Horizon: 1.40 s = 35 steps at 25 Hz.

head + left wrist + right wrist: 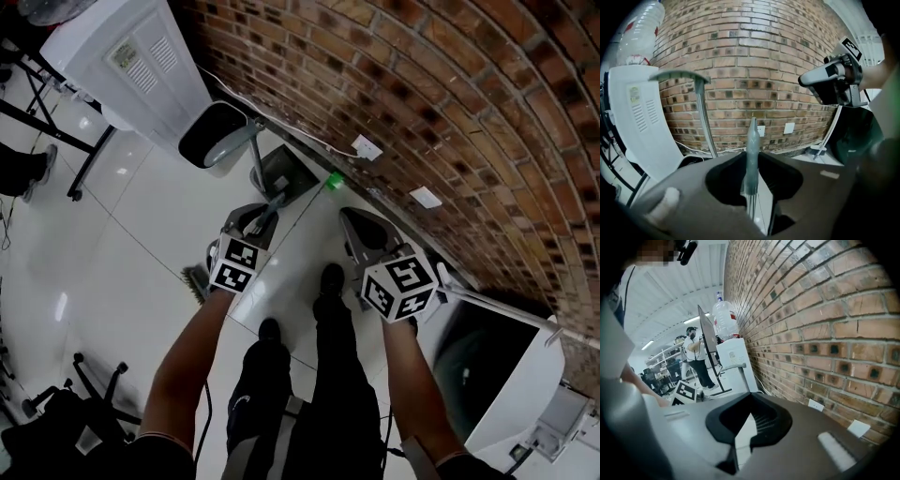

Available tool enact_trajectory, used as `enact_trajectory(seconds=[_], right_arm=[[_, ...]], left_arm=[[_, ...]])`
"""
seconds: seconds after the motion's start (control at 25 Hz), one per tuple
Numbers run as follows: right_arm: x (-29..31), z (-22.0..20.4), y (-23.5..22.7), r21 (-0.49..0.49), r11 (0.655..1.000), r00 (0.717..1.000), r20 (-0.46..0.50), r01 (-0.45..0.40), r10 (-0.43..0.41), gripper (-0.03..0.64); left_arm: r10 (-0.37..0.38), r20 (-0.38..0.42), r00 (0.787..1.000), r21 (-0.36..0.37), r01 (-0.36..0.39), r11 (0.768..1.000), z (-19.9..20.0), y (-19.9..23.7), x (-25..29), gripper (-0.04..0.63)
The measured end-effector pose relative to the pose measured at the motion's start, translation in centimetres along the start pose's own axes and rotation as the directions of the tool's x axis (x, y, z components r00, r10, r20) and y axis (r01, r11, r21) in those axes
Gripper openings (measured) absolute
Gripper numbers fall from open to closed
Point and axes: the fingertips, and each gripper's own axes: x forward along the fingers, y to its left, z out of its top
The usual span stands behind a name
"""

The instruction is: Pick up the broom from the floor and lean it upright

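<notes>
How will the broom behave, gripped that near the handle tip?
Broom handle looks thin and straight: likely stiff, light. Left gripper holds near the tip, so the bristle head probably swings below. Smooth handle over glossy floor: may slide when leaned.

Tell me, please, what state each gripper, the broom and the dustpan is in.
Broom, held by its handle, not yet leaned upright.
Left gripper, shut on the broom.
Right gripper, open, nothing between its jaws.
Dustpan, standing upright by the brick wall.
</notes>
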Motion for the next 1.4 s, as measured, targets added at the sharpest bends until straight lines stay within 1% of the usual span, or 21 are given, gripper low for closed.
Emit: enact_trajectory(seconds=[0.16, 0.28, 0.52, 0.68, 0.84, 0.96, 1.2, 1.4], right_arm=[[-2.9, 1.4, 2.5, -0.004, 0.999, 0.999, 0.002, 0.033, -0.033, 0.005], [-5.3, 2.5, 3.9, -0.003, 0.998, 0.998, 0.016, 0.064, -0.064, 0.005], [-9.1, 4.6, 6.0, -0.003, 0.995, 0.993, 0.063, 0.104, -0.103, 0.005], [-12.5, 5.6, 5.9, 0.007, 0.991, 0.987, 0.088, 0.131, -0.131, 0.005], [-15.5, 6.2, 4.3, 0.017, 0.989, 0.983, 0.105, 0.147, -0.148, 0.005], [-17.3, 6.6, 2.0, 0.022, 0.99, 0.984, 0.107, 0.142, -0.143, 0.005], [-20.0, 7.3, -3.6, 0.043, 0.99, 0.983, 0.126, 0.131, -0.136, 0.005], [-21.9, 7.8, -8.7, 0.061, 0.989, 0.98, 0.137, 0.138, -0.145, 0.005]], left_arm=[[-0.026, 0.046, 0.999, 0.01, 0.026, 1.0, 2.7, -1.4, -4.6, 0.087], [-0.054, 0.075, 0.996, 0.017, 0.052, 0.998, 4.3, -3.0, -7.0, 0.087], [-0.087, 0.126, 0.988, 0.038, 0.083, 0.996, 7.7, -5.9, -9.9, 0.087], [-0.105, 0.15, 0.983, 0.048, 0.099, 0.994, 10.3, -8.4, -11.1, 0.087], [-0.112, 0.17, 0.979, 0.051, 0.105, 0.993, 12.7, -10.8, -11.0, 0.087], [-0.109, 0.175, 0.979, 0.044, 0.103, 0.994, 14.8, -12.8, -9.7, 0.086], [-0.108, 0.167, 0.98, -0.002, 0.11, 0.994, 19.1, -16.3, -5.4, 0.087], [-0.088, 0.18, 0.98, -0.044, 0.097, 0.994, 22.9, -17.6, -0.4, 0.086]])
